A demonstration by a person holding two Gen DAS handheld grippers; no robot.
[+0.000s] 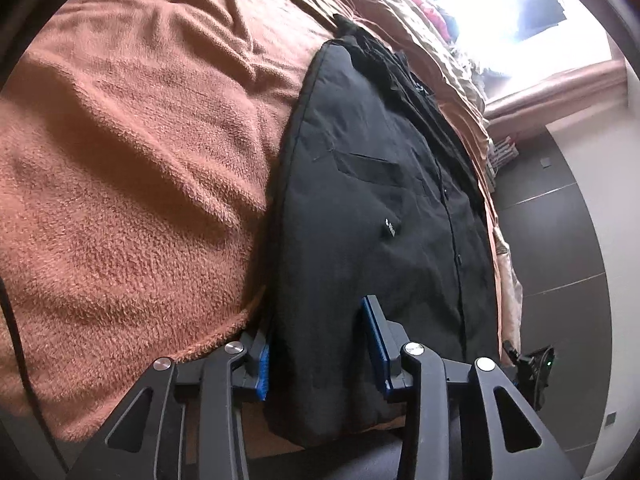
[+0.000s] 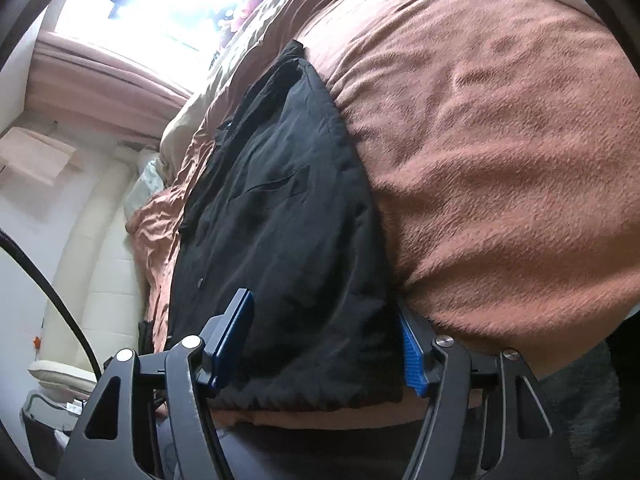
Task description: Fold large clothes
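On the bed (image 1: 120, 160), a black jacket (image 1: 380, 200) lies on a rust-brown blanket (image 2: 500, 160).
Left gripper (image 1: 320, 352) and right gripper (image 2: 328, 344): jaws clamp the jacket's near hem.

Left wrist view: sits behind left tongs (image 1: 322, 354), angled down along bed, close over near hem of black jacket (image 1: 372, 200). Right wrist view: same set-up behind right tongs (image 2: 328, 340), equally close. Both share jacket (image 2: 276, 208), orange blanket (image 1: 132, 160) (image 2: 500, 160), bright window (image 1: 492, 4) (image 2: 160, 4) beyond.
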